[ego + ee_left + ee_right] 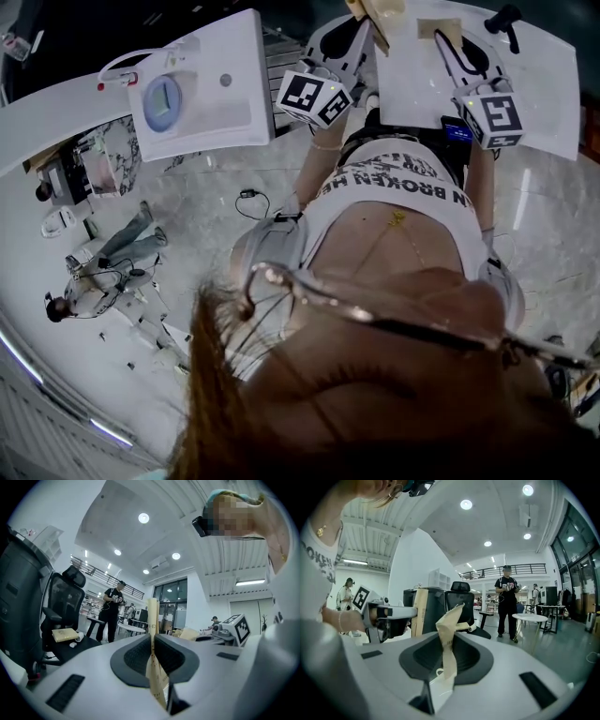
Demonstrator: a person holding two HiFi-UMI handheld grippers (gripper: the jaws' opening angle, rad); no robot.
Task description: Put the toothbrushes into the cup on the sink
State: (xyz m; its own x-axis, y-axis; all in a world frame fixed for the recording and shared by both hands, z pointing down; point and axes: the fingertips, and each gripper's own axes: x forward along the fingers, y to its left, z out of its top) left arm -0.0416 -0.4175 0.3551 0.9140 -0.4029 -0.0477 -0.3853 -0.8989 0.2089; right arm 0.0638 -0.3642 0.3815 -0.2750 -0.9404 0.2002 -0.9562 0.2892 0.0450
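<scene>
White sink (234,56) carries a translucent cup (162,101) at its left edge; the cup's contents cannot be made out. Left gripper (152,641) is clenched on an upright paper-wrapped toothbrush packet (152,616), well apart from the cup. Right gripper (445,641) grasps a torn paper wrapper (449,616).

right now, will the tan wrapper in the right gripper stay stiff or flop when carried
Probably floppy: the tan wrapper bends and twists above the right gripper. Likely light too, as it looks like thin paper with a torn, serrated top edge.
</scene>
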